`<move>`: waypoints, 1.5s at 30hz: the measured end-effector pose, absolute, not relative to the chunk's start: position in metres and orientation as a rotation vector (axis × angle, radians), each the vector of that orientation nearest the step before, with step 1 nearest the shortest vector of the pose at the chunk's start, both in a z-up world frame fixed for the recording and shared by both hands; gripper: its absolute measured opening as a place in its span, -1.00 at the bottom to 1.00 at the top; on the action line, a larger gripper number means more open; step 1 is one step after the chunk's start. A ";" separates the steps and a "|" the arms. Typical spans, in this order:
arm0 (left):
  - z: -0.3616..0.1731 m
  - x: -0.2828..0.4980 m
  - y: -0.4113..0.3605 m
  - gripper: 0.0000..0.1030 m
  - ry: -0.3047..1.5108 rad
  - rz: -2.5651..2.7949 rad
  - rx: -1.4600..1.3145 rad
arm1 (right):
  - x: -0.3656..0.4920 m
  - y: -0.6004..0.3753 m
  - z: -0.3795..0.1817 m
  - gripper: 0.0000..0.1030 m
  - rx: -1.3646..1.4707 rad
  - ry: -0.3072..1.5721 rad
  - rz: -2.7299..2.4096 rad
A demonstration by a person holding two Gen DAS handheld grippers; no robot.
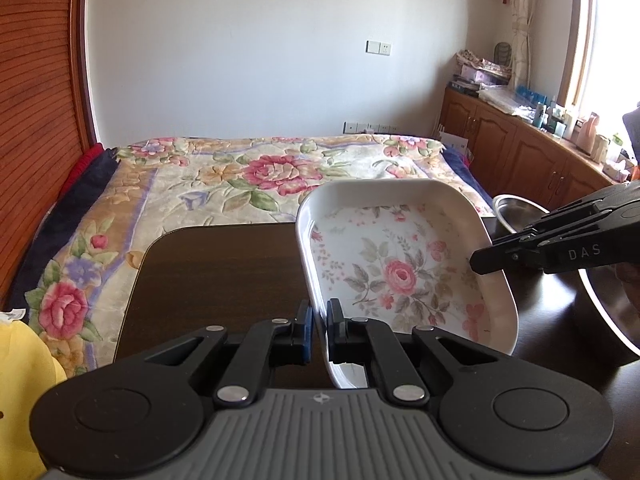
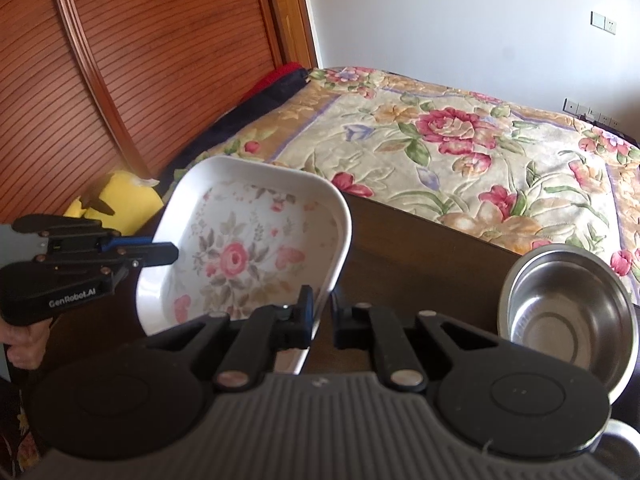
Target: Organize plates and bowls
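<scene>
My left hand-held gripper (image 1: 319, 330) is nearly closed, pinched on the near rim of the tray (image 1: 400, 264), which is tilted, with its floral inside facing me. My right hand-held gripper (image 2: 322, 314) does the same on the opposite long rim, fingers almost together with the white edge between them. In the left view the right one comes in from 3 o'clock. In the right view the left one comes in from 9 o'clock, and a hand (image 2: 24, 344) shows on its handle at the frame edge. So the tray is held from both sides above the dark counter (image 1: 224, 268); I judge it is clear of the surface, though its underside is hidden.

To do this step well, I would keep both grips level with each other so the tray does not twist, and move both hands as one. The rim is smooth and glazed, so I judge it could slip if one side leads. I would bring it flat before I lower it.

At 3 o'clock in the right view a steel bowl (image 2: 568, 316) sits on the counter, near the tray but apart from it; I should keep the tray's corner off it. A second steel rim shows beneath the bowl; I cannot tell what it is.

Beyond the counter lies the bed (image 1: 256, 176).
</scene>
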State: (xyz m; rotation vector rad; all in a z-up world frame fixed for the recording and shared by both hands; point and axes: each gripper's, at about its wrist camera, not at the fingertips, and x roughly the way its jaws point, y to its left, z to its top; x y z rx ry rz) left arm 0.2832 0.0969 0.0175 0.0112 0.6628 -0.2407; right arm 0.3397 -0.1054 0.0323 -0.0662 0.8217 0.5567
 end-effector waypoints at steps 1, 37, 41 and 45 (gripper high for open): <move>0.020 0.279 0.096 -0.86 0.661 -0.243 0.014 | 0.336 -0.106 0.035 -0.80 -0.070 0.817 0.558; 0.029 0.139 0.079 -0.86 0.647 -0.273 0.021 | 0.205 -0.118 0.047 -0.80 -0.116 0.779 0.635; 0.025 0.130 0.079 -0.86 0.660 -0.270 0.017 | 0.197 -0.116 0.042 -0.80 -0.118 0.786 0.645; 0.020 0.124 0.082 -0.86 0.672 -0.270 0.009 | 0.190 -0.114 0.038 -0.80 -0.116 0.793 0.654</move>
